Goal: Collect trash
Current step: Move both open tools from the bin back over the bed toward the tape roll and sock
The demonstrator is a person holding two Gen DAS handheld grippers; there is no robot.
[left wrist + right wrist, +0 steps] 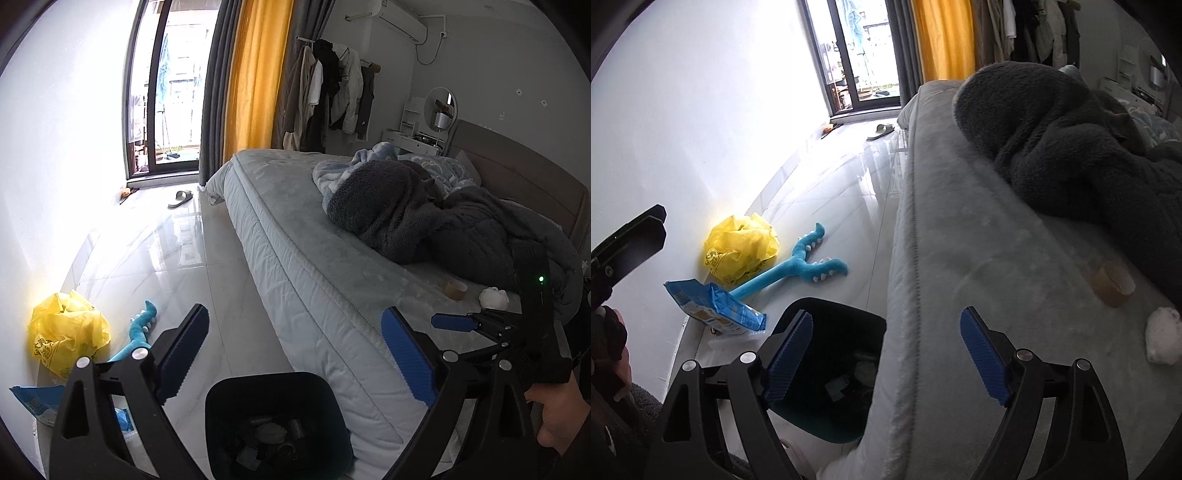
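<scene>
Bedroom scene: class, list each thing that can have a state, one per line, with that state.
Left tongs: open, empty.
Right tongs: open, empty.
Trash bin: upright, partly filled.
Yellow bag: crumpled, on floor.
Blue packet: torn open.
White wad: on bed.

A: What sort of place is showing here?
B: A home bedroom: a bed (306,236) is carrying a rumpled blanket (424,214), clothes (332,88) are hanging on a wall rail, and curtains (255,74) are framing a balcony door (173,85).

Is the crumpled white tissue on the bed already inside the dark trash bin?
No, the white tissue lies on the bed beside a small cup, outside the trash bin standing on the floor.
</scene>
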